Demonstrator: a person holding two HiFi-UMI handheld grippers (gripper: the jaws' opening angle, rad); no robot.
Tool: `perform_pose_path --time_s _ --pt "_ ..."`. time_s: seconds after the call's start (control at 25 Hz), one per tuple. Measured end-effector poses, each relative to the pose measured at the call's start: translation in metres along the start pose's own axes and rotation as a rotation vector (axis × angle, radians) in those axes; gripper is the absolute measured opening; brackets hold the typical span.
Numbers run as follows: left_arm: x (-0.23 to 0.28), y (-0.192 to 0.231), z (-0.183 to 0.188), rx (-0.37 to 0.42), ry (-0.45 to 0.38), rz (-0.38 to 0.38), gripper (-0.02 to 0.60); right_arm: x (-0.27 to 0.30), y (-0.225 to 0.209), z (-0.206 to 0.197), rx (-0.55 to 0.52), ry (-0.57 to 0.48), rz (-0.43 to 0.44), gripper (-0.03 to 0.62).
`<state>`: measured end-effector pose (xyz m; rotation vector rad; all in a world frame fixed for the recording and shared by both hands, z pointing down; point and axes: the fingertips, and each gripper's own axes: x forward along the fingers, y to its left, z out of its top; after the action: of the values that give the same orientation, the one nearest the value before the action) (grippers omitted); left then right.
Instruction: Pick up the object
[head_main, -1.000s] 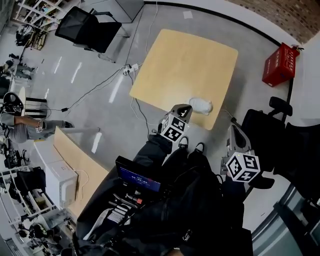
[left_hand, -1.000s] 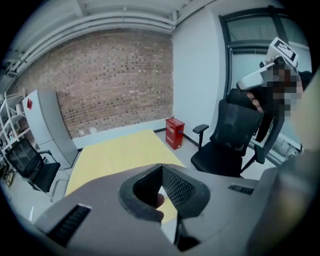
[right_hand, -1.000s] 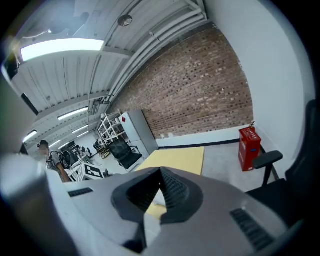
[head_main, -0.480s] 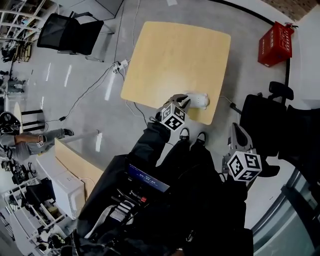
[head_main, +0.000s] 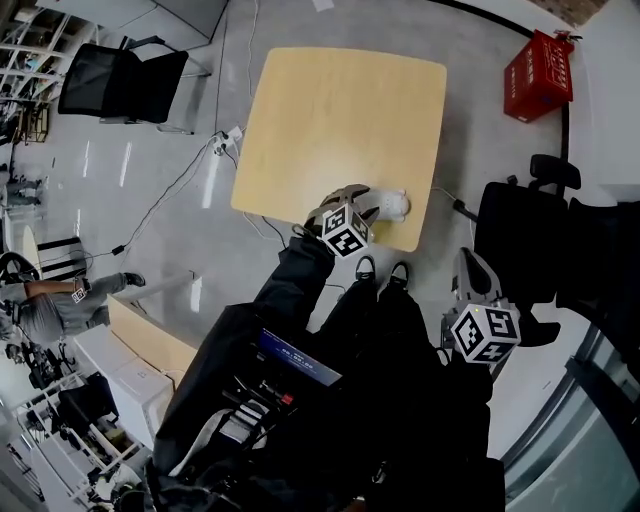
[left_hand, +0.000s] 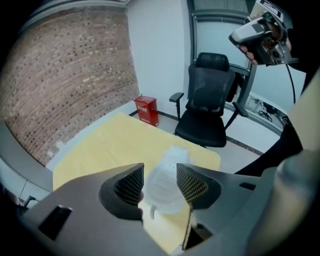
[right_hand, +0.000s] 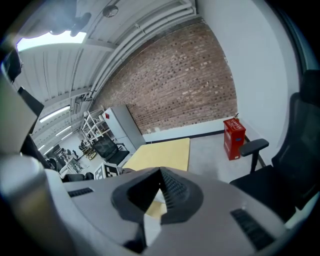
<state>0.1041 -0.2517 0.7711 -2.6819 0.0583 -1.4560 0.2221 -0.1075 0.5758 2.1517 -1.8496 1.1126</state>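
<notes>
- White object (head_main: 397, 205) sits close to the worktop's (head_main: 340, 120) near edge, with wide yellow surface beyond it.
- Left gripper (left_hand: 160, 181): fingers just opening, partway apart around the object; contact unclear.
- Right gripper (right_hand: 161, 192): fingers together, off the worktop.

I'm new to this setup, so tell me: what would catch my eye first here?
A yellow table stands out, with a white object by its near edge. The left gripper has its jaws, just opened, either side of it. A red crate stands past the table's far right corner.
</notes>
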Motion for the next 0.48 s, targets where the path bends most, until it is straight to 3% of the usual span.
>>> perform_pose_path --time_s 0.48 --pt "0.022 -0.013 -0.012 0.171 0.084 -0.162 0.32 0.001 -0.004 -0.003 0.025 0.002 -0.022 0.005"
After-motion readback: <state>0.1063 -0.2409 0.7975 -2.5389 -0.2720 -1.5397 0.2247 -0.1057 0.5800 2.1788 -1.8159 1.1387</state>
